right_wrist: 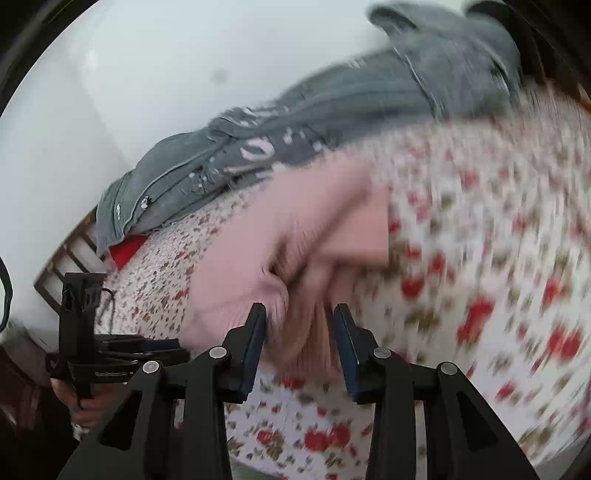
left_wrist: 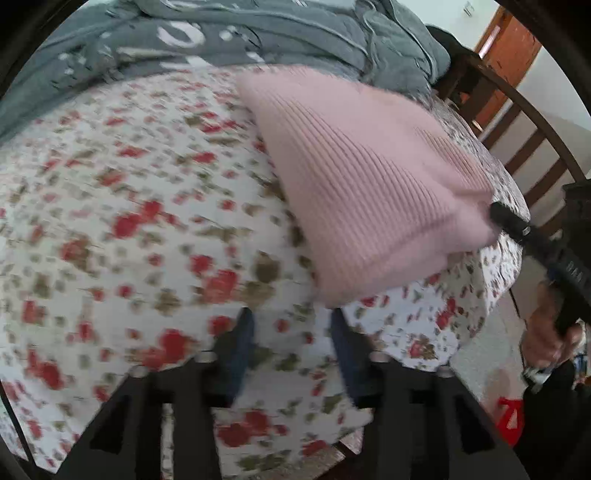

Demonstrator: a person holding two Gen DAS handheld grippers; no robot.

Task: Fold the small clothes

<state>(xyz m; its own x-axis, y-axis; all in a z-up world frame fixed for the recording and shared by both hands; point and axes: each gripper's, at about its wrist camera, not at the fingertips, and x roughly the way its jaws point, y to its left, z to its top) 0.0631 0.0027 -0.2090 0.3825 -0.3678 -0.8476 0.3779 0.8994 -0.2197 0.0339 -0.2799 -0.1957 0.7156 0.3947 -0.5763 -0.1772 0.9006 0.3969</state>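
The sweater [left_wrist: 373, 184], a pink ribbed knit, hung above the bed [left_wrist: 129, 221], lifted off the floral sheet and stretched out into a slanting panel. In the left wrist view its lower right corner ran into the tip of the right gripper [left_wrist: 498, 218], which reached in from the right edge with a hand [left_wrist: 546, 332] wrapped round its handle; the cloth seemed pinched there, though the blur kept me from being sure. From the right wrist view the same gripper [right_wrist: 300, 332] had its blue-padded fingers [right_wrist: 256, 347] set apart, with a bunched fold of the knit [right_wrist: 295, 258] lying in the gap between them; whether the pads truly pressed it I could not tell. The left gripper [left_wrist: 291, 350] held nothing: its fingers [left_wrist: 240, 354] stood released and spread, with only the sheet showing between them, and the sweater's lowest corner hung just above their tips. In the right wrist view that left gripper [right_wrist: 122, 354] sat low at the left edge, pointing in toward the sweater without touching it. A grey quilt [left_wrist: 258, 33] lay crumpled along the far side of the bed, and a dark wooden rail [left_wrist: 532, 122] ran past the edge on the right. Both views were smeared with motion.
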